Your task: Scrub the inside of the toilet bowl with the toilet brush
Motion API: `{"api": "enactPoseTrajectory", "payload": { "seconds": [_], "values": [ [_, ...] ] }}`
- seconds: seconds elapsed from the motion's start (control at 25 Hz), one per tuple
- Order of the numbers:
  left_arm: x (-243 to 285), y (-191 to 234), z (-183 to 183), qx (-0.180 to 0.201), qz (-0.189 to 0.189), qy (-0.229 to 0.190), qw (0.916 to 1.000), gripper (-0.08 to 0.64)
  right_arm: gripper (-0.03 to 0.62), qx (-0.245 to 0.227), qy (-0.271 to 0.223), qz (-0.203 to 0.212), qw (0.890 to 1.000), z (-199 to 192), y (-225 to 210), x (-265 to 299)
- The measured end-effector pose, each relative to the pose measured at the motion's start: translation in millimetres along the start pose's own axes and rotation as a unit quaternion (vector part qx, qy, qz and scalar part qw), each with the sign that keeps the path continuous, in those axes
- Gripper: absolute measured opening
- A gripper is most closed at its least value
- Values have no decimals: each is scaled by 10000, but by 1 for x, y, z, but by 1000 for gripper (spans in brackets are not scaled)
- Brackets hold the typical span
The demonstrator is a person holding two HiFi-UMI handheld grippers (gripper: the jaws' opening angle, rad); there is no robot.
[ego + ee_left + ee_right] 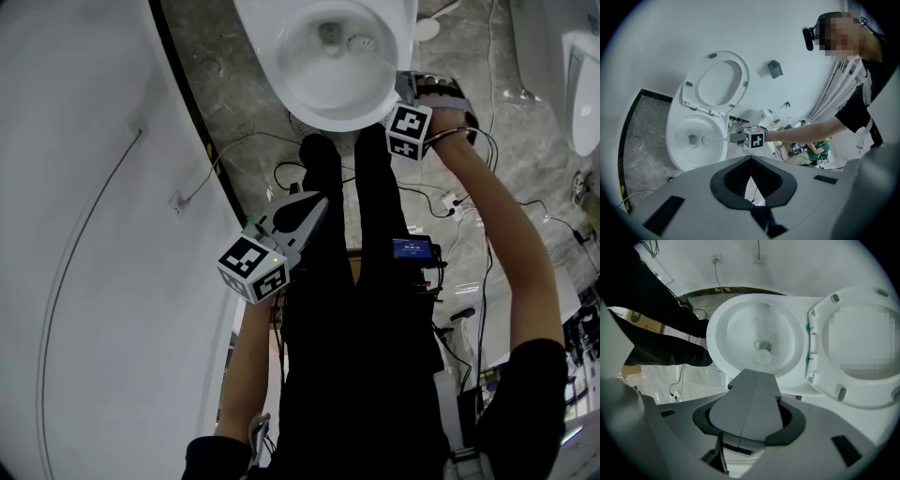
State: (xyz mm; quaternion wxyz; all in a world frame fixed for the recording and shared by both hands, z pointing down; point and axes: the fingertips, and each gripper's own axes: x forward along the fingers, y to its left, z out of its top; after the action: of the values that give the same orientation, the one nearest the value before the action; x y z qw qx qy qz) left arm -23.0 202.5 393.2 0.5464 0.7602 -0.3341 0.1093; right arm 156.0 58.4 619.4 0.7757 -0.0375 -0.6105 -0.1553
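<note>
The right gripper has its jaws closed tight on the handle of the white bristle-headed toilet brush. The handle reaches out ahead of the jaws, and the brush head sits low in the white ceramic toilet bowl, just beside the drain. The white plastic seat stands raised beyond the bowl. The left gripper hangs well back from the bowl, its jaws all but together with nothing between them. Scrubbing looks under way at the bottom. Which walls are done cannot be told, so the sides and under-rim likely remain.
</note>
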Motion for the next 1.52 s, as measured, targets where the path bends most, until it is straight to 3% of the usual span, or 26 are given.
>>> {"api": "enactPoseTrajectory", "payload": {
  "seconds": [0.48,0.84,1.16,1.52],
  "values": [
    [-2,1,1,10,1,-11,10000,8,200,-696,214,-702,9949,-18,-55,-4],
    [1,1,-9,-111,-12,101,9999,9,196,-625,260,-686,9953,3,-84,21],
    [-5,12,-9,-170,107,112,9997,8,196,-344,220,-427,9983,22,-91,41],
    [-4,6,-4,-105,61,102,9999,8,196,-303,182,-507,9981,0,-111,22]
  ]
}}
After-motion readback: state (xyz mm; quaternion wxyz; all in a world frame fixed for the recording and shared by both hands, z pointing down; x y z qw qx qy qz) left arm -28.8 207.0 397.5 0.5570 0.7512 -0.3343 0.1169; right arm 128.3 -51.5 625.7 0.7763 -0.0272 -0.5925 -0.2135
